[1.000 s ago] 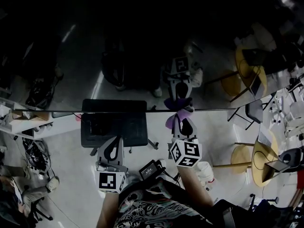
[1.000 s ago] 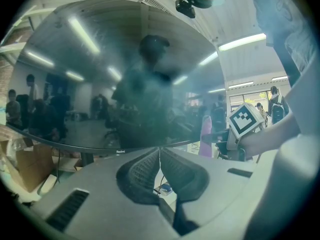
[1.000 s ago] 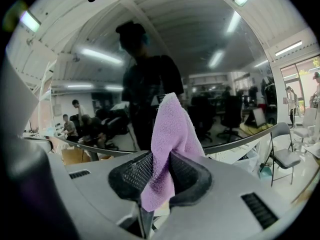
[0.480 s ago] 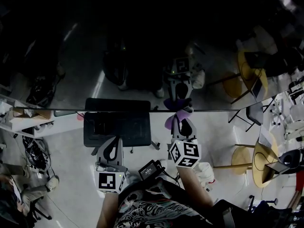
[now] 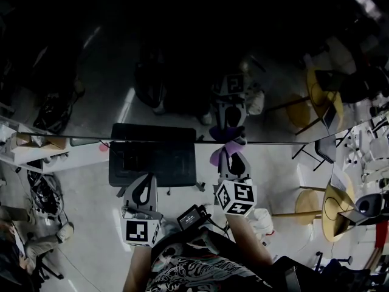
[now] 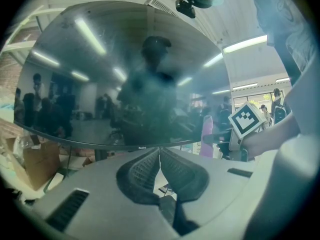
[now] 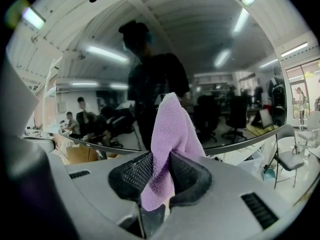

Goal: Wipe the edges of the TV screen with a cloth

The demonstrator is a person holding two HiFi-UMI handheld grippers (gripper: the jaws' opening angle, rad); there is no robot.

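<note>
In the head view, the dark TV screen [image 5: 182, 72] fills the upper half, and its lower edge runs straight across the middle. The right gripper [image 5: 231, 155] points up at that edge. The purple cloth [image 5: 219, 156] bunches at its tip and lies against the edge. The left gripper [image 5: 144, 180] hangs to the left, its tip a little below the edge and apart from the cloth.

In the left gripper view, the jaws are pressed together with nothing between them. They aim at the bottom bezel of the glossy screen, which mirrors ceiling lights and a dark figure. Off to the right, the cloth stands upright at the same edge, beside the other gripper's marker cube [image 6: 246, 120].

In the right gripper view, the jaws are clenched on the cloth. Its free end rises in a soft peak in front of the curved lower edge of the screen.
</note>
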